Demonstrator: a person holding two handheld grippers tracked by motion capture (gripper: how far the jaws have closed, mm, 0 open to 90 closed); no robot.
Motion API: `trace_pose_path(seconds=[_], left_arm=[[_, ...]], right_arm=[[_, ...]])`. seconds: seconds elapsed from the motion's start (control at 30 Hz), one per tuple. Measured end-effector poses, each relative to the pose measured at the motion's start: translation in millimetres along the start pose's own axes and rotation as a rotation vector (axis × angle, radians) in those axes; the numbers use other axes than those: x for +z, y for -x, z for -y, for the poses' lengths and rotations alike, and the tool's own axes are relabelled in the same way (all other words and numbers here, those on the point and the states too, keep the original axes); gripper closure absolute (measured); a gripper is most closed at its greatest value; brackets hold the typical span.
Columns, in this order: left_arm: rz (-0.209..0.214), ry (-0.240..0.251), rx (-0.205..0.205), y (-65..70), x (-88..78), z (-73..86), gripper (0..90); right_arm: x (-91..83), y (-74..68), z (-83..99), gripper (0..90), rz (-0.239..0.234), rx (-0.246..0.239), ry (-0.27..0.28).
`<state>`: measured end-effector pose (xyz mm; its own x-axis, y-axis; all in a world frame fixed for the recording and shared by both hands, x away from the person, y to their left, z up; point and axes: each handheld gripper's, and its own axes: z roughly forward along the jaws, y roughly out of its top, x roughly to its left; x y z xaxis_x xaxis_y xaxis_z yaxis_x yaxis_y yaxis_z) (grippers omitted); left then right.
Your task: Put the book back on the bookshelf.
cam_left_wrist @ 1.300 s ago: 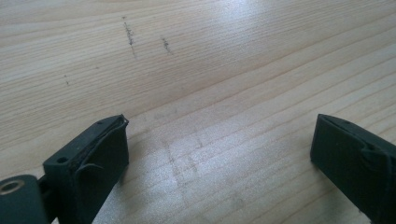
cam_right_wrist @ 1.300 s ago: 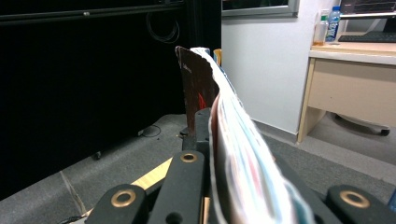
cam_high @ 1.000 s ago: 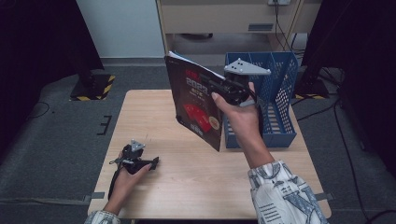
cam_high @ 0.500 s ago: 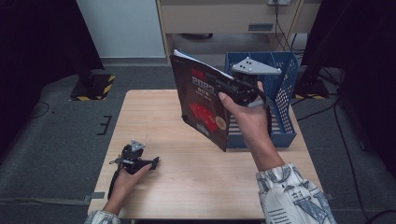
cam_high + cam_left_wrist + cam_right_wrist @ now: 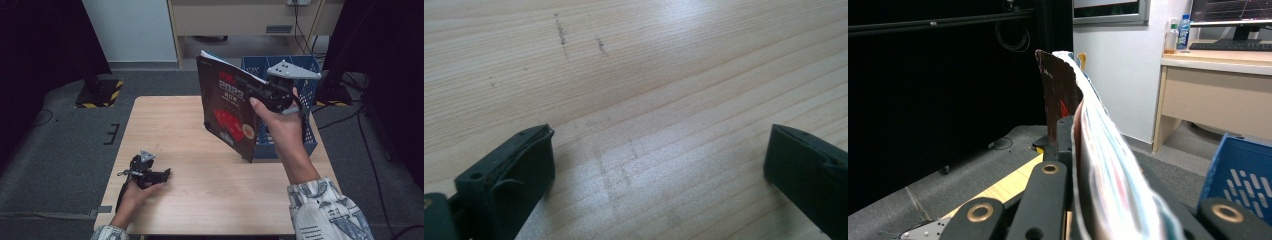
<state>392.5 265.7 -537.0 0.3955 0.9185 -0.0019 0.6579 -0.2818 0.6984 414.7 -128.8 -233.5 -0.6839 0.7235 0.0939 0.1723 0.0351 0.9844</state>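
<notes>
Right gripper (image 5: 254,91): my jaws are closed tight on the book (image 5: 227,107); I hold it upright in the air, between the table (image 5: 200,200) and the blue basket (image 5: 311,142).
Left gripper (image 5: 159,174): my jaws stand wide open with nothing between them; it rests on the table.
Done: the book is lifted off the table.
Left: I judge the book must go into the blue basket and be released.
</notes>
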Motion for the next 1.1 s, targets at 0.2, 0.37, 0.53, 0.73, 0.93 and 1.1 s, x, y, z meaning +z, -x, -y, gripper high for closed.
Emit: trace_pose_path(seconds=[0.2, 0.37, 0.53, 0.73, 0.93, 1.1], left_arm=[[-0.001, -0.001, 0.002, 0.0, 0.0, 0.0, 0.0], [-0.002, -0.001, 0.003, 0.0, 0.1, 0.0, 0.0], [-0.002, 0.000, 0.002, 0.1, 0.1, 0.0, 0.0], [-0.002, 0.000, 0.003, 0.0, 0.1, 0.0, 0.0], [-0.002, 0.000, 0.003, 0.0, 0.1, 0.0, 0.0], [-0.002, 0.002, 0.000, 0.2, 0.2, 0.0, 0.0]], right_arm=[[-12.7, 7.1, -1.9, 87.1, 0.009, 0.009, 0.017], [-25.1, 16.2, -2.7, 87.1, 0.029, 0.017, 0.027], [-36.4, 25.5, -3.6, 87.1, 0.052, 0.025, 0.029], [-48.4, 33.7, -5.2, 87.1, 0.076, 0.029, 0.035], [-55.9, 42.6, -3.6, 87.1, 0.099, 0.028, 0.034], [-59.9, 50.1, -1.3, 87.1, 0.117, 0.041, 0.033]])
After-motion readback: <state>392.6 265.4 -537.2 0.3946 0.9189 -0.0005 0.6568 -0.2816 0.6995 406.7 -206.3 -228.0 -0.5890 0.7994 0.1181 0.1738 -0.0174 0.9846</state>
